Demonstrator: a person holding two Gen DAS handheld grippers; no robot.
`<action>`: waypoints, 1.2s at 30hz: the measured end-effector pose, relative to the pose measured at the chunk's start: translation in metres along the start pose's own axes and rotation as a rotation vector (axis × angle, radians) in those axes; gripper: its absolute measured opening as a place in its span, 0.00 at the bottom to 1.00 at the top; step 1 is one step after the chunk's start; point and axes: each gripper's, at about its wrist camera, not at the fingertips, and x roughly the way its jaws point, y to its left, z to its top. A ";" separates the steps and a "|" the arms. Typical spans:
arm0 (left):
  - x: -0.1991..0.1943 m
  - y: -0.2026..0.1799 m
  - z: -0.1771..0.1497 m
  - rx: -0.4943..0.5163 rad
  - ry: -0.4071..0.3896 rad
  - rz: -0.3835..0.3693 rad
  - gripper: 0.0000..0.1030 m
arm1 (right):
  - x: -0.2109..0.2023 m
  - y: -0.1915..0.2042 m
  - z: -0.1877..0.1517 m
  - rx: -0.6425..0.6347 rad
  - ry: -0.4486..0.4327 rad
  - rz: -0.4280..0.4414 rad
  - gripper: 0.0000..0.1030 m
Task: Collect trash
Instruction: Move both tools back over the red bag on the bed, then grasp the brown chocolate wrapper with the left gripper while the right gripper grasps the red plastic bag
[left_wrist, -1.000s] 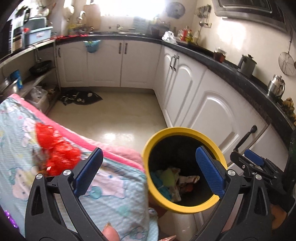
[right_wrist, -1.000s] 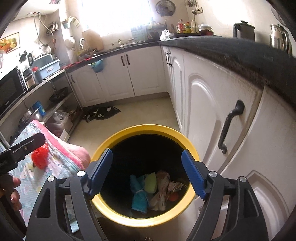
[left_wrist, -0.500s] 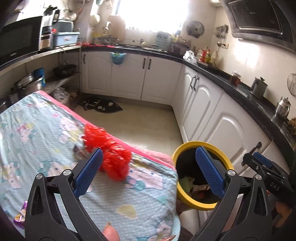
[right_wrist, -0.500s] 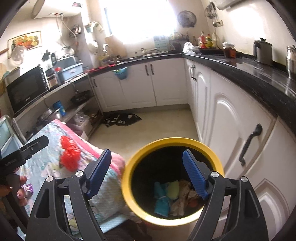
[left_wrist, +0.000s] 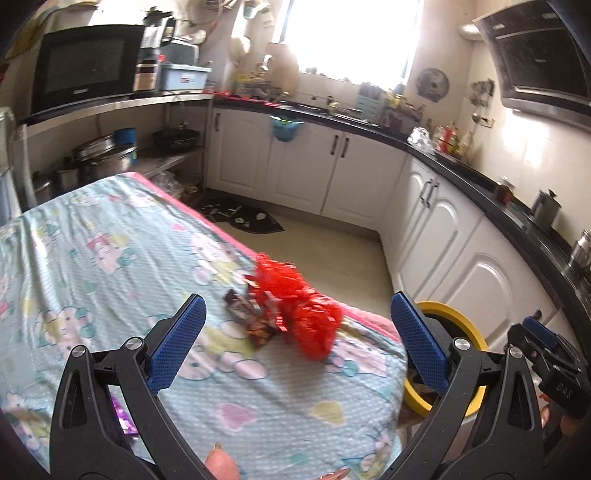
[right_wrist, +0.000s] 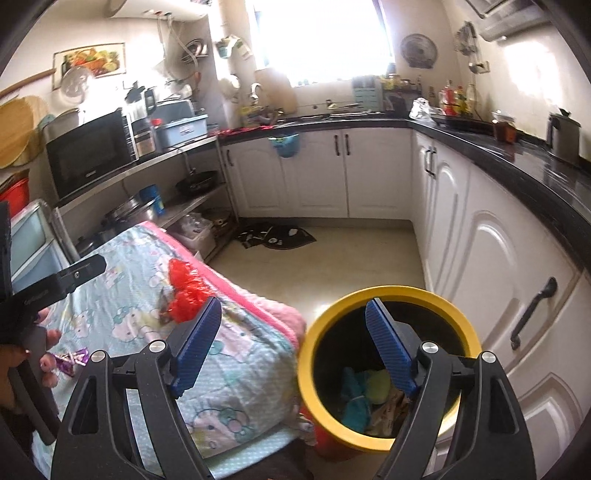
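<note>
Red crinkly trash (left_wrist: 299, 306) lies on the cartoon cloth (left_wrist: 110, 258) near its edge, with a brown wrapper (left_wrist: 255, 321) touching it. Just beside the cloth stands the yellow bin (right_wrist: 388, 295) with scraps (right_wrist: 362, 395) inside. The left gripper (left_wrist: 299, 347) hangs over the red trash, its 2 fingers wide apart and empty. The right gripper (right_wrist: 295, 343) hangs over the bin's edge, also wide apart.

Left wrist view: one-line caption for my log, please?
Open left gripper faces red wrapper on patterned cloth, yellow bin beyond.
</note>
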 end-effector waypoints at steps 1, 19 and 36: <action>-0.001 0.006 0.001 -0.010 -0.001 0.010 0.90 | 0.001 0.006 0.001 -0.010 0.003 0.013 0.76; 0.039 0.076 -0.001 -0.211 0.151 0.019 0.80 | 0.076 0.091 0.011 -0.226 0.088 0.155 0.76; 0.145 0.096 -0.006 -0.463 0.383 -0.074 0.32 | 0.188 0.107 0.008 -0.185 0.325 0.233 0.56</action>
